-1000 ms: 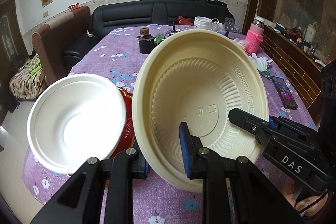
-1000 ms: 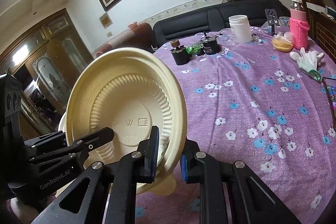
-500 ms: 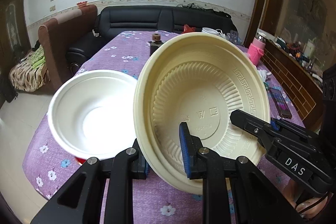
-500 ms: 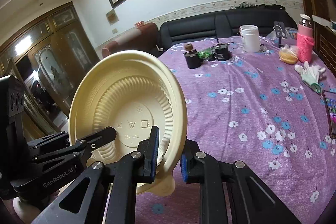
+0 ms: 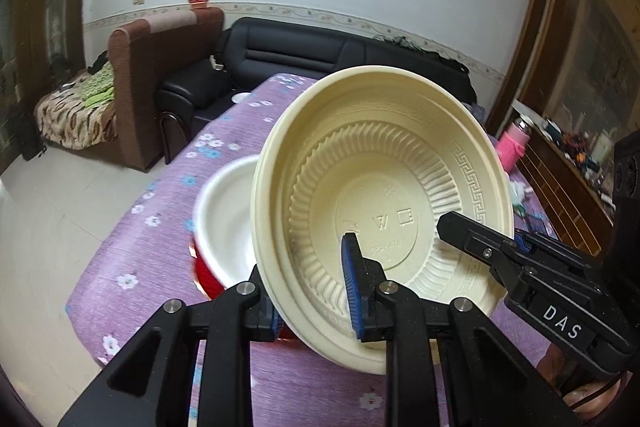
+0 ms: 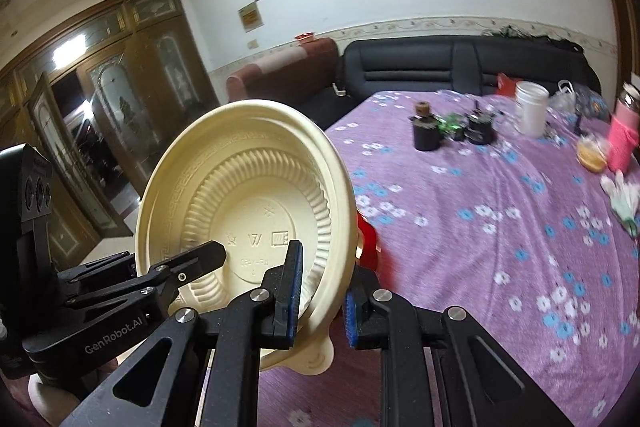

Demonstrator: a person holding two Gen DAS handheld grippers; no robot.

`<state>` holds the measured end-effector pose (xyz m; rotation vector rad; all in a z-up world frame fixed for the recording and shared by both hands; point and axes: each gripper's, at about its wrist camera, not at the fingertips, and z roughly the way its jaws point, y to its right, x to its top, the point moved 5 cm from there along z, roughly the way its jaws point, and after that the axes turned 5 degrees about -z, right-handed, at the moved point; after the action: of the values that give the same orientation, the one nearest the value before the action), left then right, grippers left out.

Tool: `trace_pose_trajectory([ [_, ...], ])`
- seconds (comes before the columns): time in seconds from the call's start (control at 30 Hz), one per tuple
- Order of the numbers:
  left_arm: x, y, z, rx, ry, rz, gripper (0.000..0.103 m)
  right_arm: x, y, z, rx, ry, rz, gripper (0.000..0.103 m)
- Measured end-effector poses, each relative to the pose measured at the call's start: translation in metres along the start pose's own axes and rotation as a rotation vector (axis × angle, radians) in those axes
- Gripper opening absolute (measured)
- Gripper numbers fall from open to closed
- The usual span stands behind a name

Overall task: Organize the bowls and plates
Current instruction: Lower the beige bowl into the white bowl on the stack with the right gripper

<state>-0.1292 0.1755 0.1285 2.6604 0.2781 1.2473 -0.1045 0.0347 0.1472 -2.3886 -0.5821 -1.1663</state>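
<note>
Both grippers are clamped on one cream ribbed plastic bowl (image 5: pixel 384 211), which is held tilted in the air above the purple flowered tablecloth (image 6: pixel 500 247). The left gripper (image 5: pixel 312 291) pinches the wall at the bowl's 6 o'clock, one blue pad inside and one outside. The right gripper (image 6: pixel 320 291) pinches the rim at about 4 o'clock in the same manner.

Risk: with two clamps on one thin wall, any divergence between the hands could flex or crack the plastic, or strip it from a pad. At this tilt the bowl would then likely drop onto the white round bowl (image 5: pixel 224 223) at 9 o'clock, which appears to sit in a red container (image 5: pixel 206 275).

Not verifiable: the outer pad of the left gripper is hidden behind the wall. The red container is mostly covered. Whether a second cream bowl is nested beneath cannot be told.
</note>
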Motion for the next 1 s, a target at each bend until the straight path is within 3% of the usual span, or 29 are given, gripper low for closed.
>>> trace_pose_trajectory([
  [0.27, 0.030, -0.031, 0.006, 0.071, 0.024, -0.010, 0.023, 0.031, -0.020, 0.042, 0.055, -0.061, -0.004, 0.020],
  [0.57, 0.026, -0.058, 0.045, 0.088, -0.061, -0.047, 0.023, 0.021, -0.018, 0.092, 0.083, -0.183, 0.045, 0.020],
  [1.0, 0.023, -0.054, 0.051, 0.070, -0.095, -0.054, 0.023, 0.015, -0.010, 0.102, 0.096, -0.223, 0.082, 0.020],
])
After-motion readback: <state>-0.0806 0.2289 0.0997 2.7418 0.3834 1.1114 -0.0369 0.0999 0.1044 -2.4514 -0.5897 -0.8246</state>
